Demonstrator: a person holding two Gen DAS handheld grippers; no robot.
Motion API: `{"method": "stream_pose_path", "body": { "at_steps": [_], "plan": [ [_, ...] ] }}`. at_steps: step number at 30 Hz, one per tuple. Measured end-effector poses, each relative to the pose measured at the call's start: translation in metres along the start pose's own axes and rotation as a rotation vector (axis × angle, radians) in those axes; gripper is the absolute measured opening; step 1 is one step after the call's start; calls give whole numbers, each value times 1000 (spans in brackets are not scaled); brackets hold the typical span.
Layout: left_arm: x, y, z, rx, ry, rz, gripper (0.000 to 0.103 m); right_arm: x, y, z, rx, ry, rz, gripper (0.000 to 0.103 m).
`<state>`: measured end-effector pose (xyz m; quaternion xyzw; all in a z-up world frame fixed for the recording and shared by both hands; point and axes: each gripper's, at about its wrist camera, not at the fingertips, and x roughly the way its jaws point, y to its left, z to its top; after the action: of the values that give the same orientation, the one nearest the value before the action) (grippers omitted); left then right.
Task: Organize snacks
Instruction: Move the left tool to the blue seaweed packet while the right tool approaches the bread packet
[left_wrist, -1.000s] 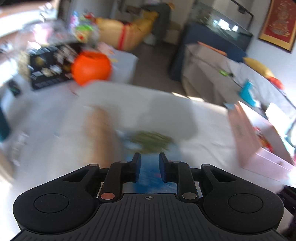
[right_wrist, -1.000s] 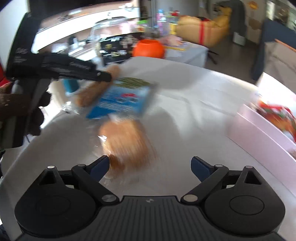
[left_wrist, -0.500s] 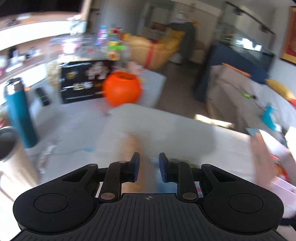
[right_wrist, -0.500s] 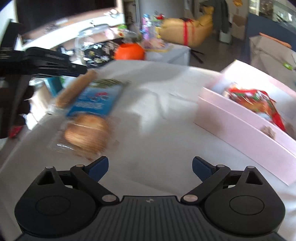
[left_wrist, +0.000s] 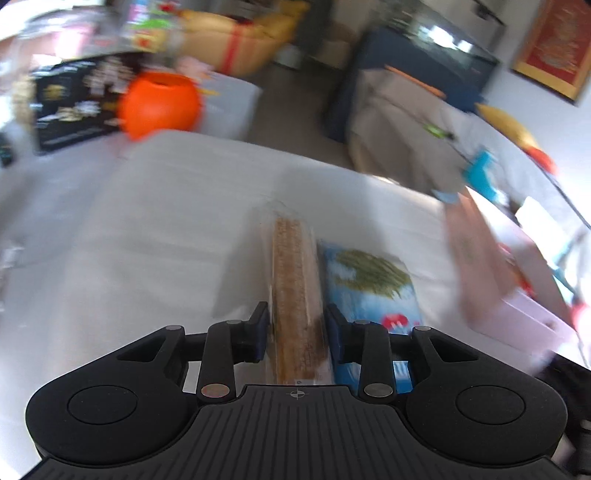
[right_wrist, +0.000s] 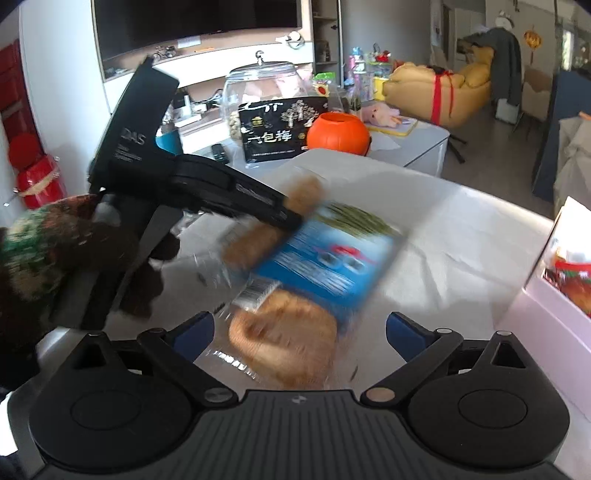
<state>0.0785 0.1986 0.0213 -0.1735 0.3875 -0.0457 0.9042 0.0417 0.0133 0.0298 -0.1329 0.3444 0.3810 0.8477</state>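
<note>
A long brown biscuit stick (left_wrist: 295, 295) in clear wrap lies on the white table, between the fingers of my left gripper (left_wrist: 295, 325). The jaws are opening, and the pads stand close beside the wrap without clearly pressing it. A blue snack packet (left_wrist: 369, 291) lies just to the stick's right. In the right wrist view the left gripper (right_wrist: 291, 218) reaches over the stick (right_wrist: 251, 243), and the blue packet (right_wrist: 328, 266) rests partly on a round wrapped bun (right_wrist: 284, 343). My right gripper (right_wrist: 299, 328) is wide open, the bun low between its fingers, untouched.
A pink box (right_wrist: 554, 317) holding a red snack bag stands at the table's right; it also shows blurred as the pink box (left_wrist: 476, 258). Beyond the far edge are an orange pumpkin bucket (right_wrist: 338, 133), a black gift box (right_wrist: 280, 129) and a glass jar (right_wrist: 262, 85).
My left gripper has shifted from over the blue packet onto the biscuit stick, and its jaws have widened around it. The right view has swung left, bringing the bun close.
</note>
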Motion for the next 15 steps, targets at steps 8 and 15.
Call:
{"method": "stream_pose_path", "body": {
  "at_steps": [8, 15],
  "plan": [
    [-29, -35, -6, 134, -95, 111, 36, -4, -32, -21, 49, 55, -107, 99],
    [-16, -87, -8, 242, -48, 45, 36, -41, -80, -56, 168, 40, -201, 100]
  ]
}}
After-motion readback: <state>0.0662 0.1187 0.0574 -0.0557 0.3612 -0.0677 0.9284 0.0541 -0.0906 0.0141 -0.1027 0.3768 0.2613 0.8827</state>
